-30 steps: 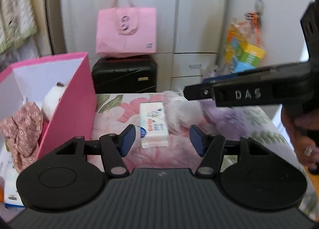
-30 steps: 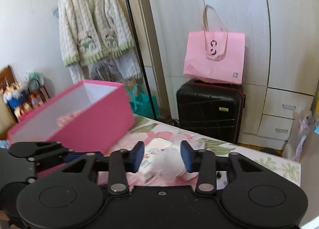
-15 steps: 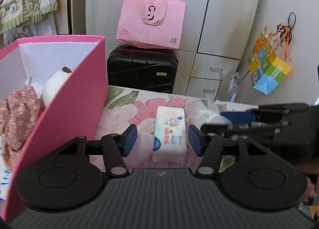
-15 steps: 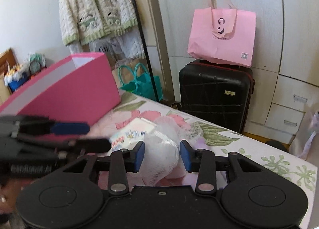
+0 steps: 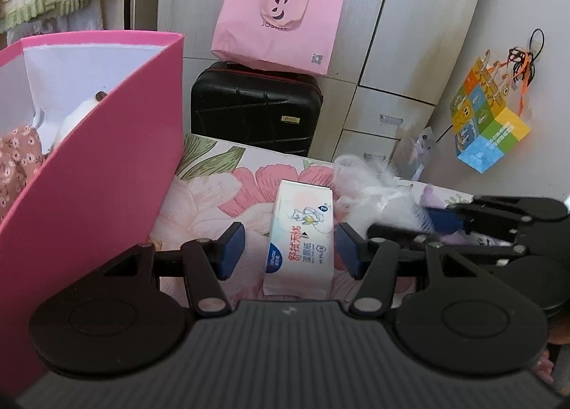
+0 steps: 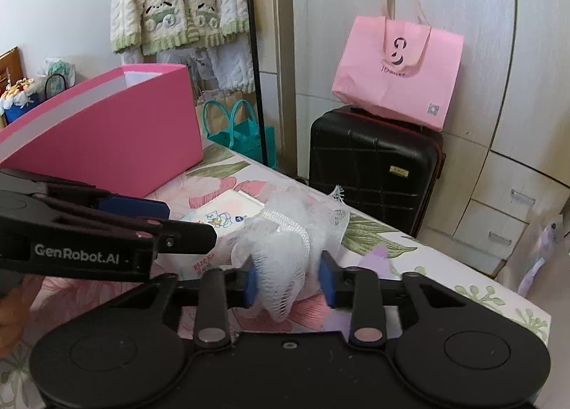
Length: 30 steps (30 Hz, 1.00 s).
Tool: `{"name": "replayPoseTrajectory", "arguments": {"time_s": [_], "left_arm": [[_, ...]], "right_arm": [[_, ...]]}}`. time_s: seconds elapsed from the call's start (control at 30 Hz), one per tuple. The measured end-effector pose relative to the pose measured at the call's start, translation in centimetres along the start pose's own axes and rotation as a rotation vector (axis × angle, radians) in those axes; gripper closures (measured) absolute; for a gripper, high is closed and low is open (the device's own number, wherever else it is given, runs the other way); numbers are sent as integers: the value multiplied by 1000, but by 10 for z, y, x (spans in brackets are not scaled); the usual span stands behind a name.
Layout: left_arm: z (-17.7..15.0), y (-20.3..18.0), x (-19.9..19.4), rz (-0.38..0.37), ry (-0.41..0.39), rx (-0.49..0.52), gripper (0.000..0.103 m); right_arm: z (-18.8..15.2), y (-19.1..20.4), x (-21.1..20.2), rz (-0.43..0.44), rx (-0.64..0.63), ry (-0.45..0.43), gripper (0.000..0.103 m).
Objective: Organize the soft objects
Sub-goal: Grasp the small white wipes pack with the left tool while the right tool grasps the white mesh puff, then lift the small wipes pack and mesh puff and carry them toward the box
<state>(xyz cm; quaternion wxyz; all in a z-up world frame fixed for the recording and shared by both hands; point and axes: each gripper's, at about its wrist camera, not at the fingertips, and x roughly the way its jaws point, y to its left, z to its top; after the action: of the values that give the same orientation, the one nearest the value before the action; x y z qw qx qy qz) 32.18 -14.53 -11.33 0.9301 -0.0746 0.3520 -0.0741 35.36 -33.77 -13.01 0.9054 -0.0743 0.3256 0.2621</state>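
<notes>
On the floral bedspread: pink box sits left as the drop bin. Left gripper straddles the wipes pack, jaws part-open, no squeeze. Right gripper closing on white mesh pouf, pads compressing it for lift.

1. The right gripper is closing on a white net puff, and its blue pads press into the puff.
2. The puff sits on a flowery cloth.
3. A pack of wipes lies just beside it.
4. The left gripper reaches in near a pink box.
</notes>
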Motion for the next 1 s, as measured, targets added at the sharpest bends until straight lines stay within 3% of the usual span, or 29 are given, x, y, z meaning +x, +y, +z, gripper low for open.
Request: {"name": "replayPoseTrajectory", "arguments": {"time_s": [0.1, 0.23, 0.5, 0.57, 0.63, 0.87, 1.0], "left_arm": [[-1, -3, 3, -5, 17, 13, 46], [-4, -9, 15, 3, 36, 48, 44], [-7, -18, 24, 78, -18, 115, 42], [-9, -22, 25, 88, -22, 160, 45], [-11, -25, 24, 82, -32, 186, 64], [-9, -23, 12, 24, -3, 152, 64], [-11, -23, -5, 9, -25, 152, 64]], "right_arm": [[-1, -1, -3, -70, -11, -13, 71], [0, -5, -3, -64, 5, -10, 71], [-2, -8, -2, -58, 28, -19, 71], [-3, -8, -2, -51, 39, -23, 71], [-3, -8, -4, -46, 45, -26, 71], [-2, -2, -16, -63, 52, -32, 71], [-3, 4, -30, -66, 71, -40, 71]]}}
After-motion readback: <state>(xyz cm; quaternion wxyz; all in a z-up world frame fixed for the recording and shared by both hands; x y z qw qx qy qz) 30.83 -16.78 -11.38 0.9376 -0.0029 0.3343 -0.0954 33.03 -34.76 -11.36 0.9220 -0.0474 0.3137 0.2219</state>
